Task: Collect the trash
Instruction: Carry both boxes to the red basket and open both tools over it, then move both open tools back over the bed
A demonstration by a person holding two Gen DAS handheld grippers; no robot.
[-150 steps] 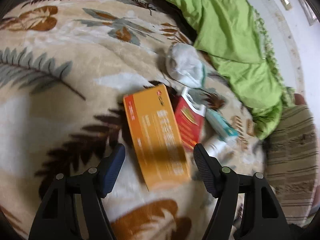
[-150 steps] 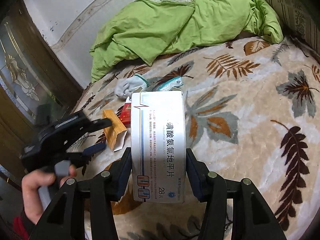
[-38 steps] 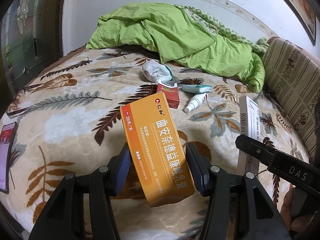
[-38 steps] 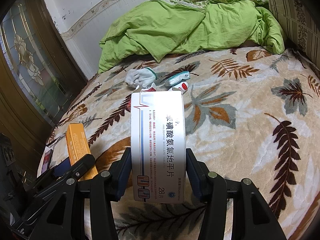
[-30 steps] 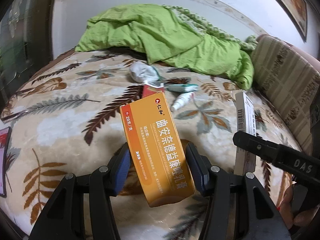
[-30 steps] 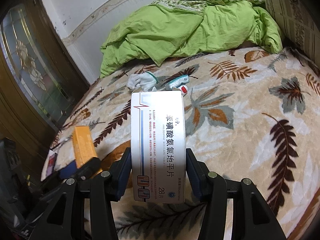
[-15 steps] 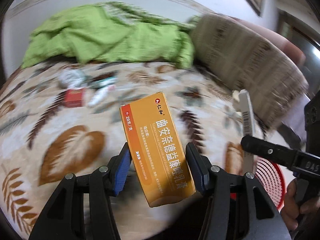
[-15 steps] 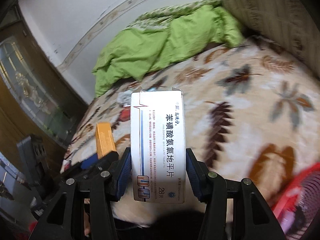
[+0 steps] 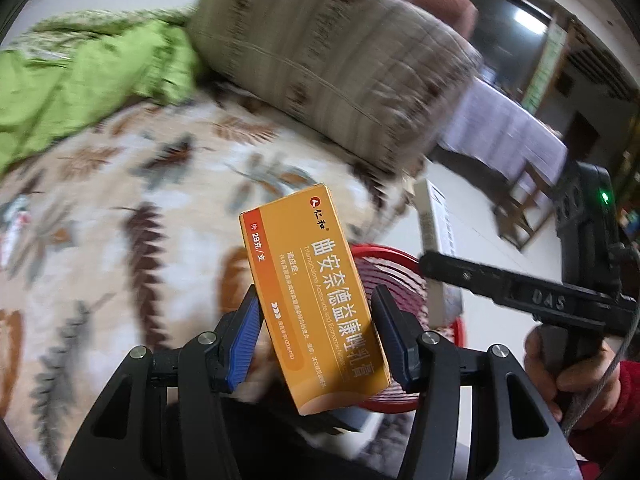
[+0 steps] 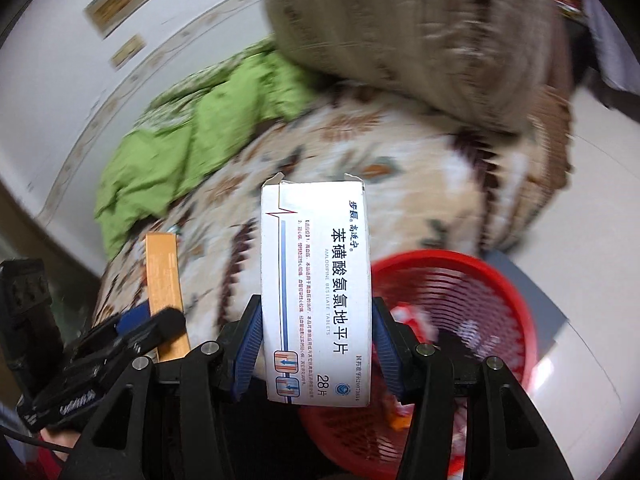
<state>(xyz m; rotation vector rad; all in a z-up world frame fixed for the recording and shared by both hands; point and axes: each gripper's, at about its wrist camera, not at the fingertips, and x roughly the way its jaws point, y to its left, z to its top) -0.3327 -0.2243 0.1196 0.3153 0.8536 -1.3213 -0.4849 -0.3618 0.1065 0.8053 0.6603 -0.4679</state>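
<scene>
My left gripper (image 9: pixel 316 332) is shut on an orange medicine box (image 9: pixel 312 292) that stands tilted between its blue pads. My right gripper (image 10: pixel 316 344) is shut on a white medicine box (image 10: pixel 316 280) with blue print, held upright. A red slatted plastic basket (image 10: pixel 480 280) stands on the floor beside the bed, below and right of the white box; some scraps lie inside it. In the left wrist view the red basket (image 9: pixel 376 256) shows behind the orange box, and the white box (image 9: pixel 438 240) appears edge-on in the other gripper. The orange box (image 10: pixel 164 268) also shows at the left of the right wrist view.
A bed with a leaf-patterned blanket (image 9: pixel 120 220) fills the left side. A green quilt (image 10: pixel 200 120) lies bunched at its far end, a striped brown cushion (image 9: pixel 328 60) beside it. A person's hand in a red sleeve (image 9: pixel 576 376) grips the right tool. Pale floor (image 10: pixel 600 200) surrounds the basket.
Both grippers have swung away from the middle of the bed toward its edge, carrying their boxes. The red basket has come into view below them; the other litter on the blanket has left view.
</scene>
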